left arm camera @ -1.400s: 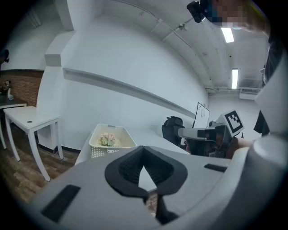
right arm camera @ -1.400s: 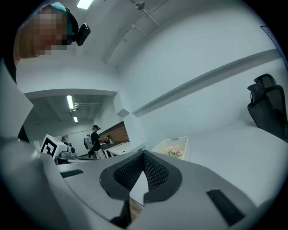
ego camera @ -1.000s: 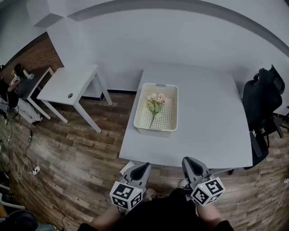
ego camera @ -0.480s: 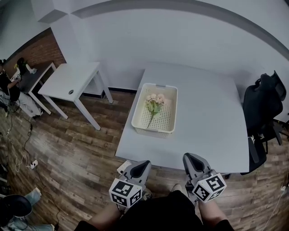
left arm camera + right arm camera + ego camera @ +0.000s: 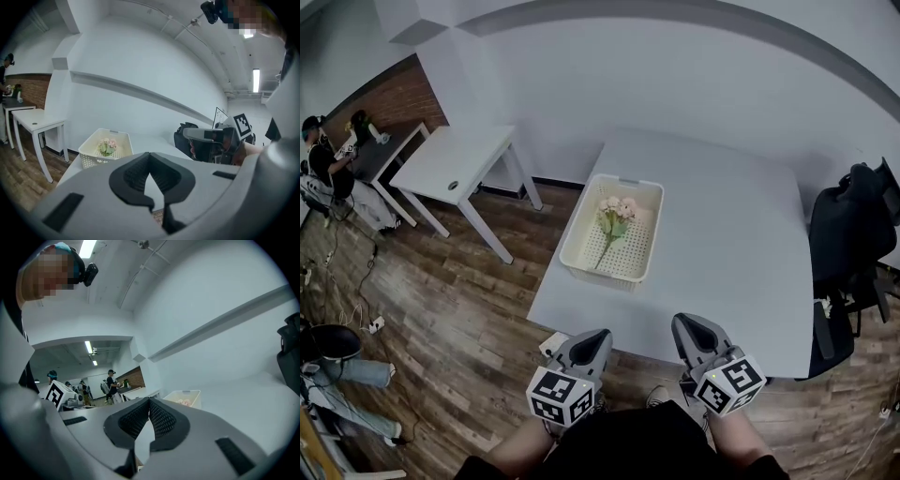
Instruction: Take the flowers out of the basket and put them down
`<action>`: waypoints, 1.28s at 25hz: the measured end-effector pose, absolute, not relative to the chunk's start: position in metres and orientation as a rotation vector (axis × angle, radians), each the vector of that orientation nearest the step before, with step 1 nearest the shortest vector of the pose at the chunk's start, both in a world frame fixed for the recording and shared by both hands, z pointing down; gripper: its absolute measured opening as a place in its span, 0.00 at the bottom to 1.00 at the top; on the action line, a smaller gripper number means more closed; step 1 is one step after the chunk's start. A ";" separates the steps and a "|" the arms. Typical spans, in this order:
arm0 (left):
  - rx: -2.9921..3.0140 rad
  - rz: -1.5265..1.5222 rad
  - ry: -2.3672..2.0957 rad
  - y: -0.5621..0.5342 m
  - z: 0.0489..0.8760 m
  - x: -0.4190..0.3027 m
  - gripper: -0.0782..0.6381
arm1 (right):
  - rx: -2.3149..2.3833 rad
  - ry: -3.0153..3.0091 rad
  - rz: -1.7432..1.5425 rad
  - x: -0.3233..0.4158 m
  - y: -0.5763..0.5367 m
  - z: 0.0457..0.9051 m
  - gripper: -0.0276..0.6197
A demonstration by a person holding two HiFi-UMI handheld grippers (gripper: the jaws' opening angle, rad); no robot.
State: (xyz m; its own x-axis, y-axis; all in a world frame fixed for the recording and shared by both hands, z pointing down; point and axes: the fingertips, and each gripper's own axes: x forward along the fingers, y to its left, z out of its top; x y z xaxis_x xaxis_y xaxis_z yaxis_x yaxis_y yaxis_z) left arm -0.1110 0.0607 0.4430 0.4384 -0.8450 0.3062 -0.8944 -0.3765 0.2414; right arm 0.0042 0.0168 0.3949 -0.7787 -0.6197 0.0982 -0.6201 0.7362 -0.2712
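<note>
Head view: the flowers (image 5: 614,217) lie in the basket (image 5: 581,270), well ahead of both grippers. In its own view our left gripper (image 5: 150,155) is closed on nothing, and the right gripper (image 5: 149,401) likewise in its view. We judge the bunch light and crushable, so pinch the stems (image 5: 602,251).

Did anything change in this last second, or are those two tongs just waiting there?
Very little. The person seems to have edged slightly closer to the table, which looks a bit larger in the head view, bringing the left tongs and right tongs along. Nothing was taken hold of or let go. Both tongs stay shut and empty, and the flowers still lie in the basket.
</note>
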 end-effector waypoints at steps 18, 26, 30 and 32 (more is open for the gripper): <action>2.209 0.177 -1.646 0.030 0.444 -0.048 0.12 | 0.847 -2.963 0.507 0.060 -0.017 0.403 0.08; 2.187 0.205 -1.718 0.010 0.438 -0.046 0.12 | 0.805 -2.971 0.563 0.073 -0.021 0.412 0.08; 2.174 0.219 -1.735 0.001 0.438 -0.049 0.12 | 0.803 -2.971 0.573 0.077 -0.024 0.414 0.07; 2.170 0.213 -1.733 -0.006 0.438 -0.052 0.12 | 0.810 -2.973 0.577 0.077 -0.027 0.413 0.07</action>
